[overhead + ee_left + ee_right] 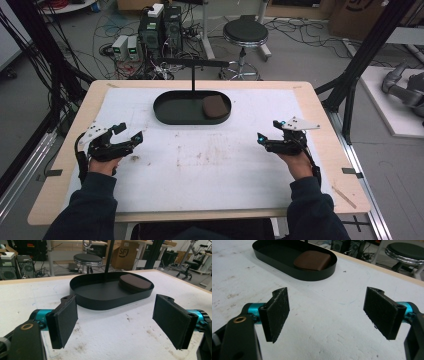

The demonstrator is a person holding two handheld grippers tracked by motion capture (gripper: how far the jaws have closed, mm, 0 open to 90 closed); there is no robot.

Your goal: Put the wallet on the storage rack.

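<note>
A black oval tray (170, 114) sits at the far middle of the white mat, with a thin black post rising behind it. A brown rounded pad (215, 106) lies in the tray's right end. The tray (100, 302) and brown pad (135, 282) lie ahead of my left gripper (115, 320), which is open with nothing between its jaws. My left gripper (129, 133) rests at the table's left. My right gripper (268, 132) rests at the right, also open and empty (327, 315), with the tray (317, 277) and pad (312, 260) beyond it to the left.
The white mat (210, 165) is stained near its middle and covers a wooden table (325, 150). Behind the table stand a round stool (245, 35), computer towers (160, 30) and tangled cables. Black frame posts (360, 55) rise at both sides.
</note>
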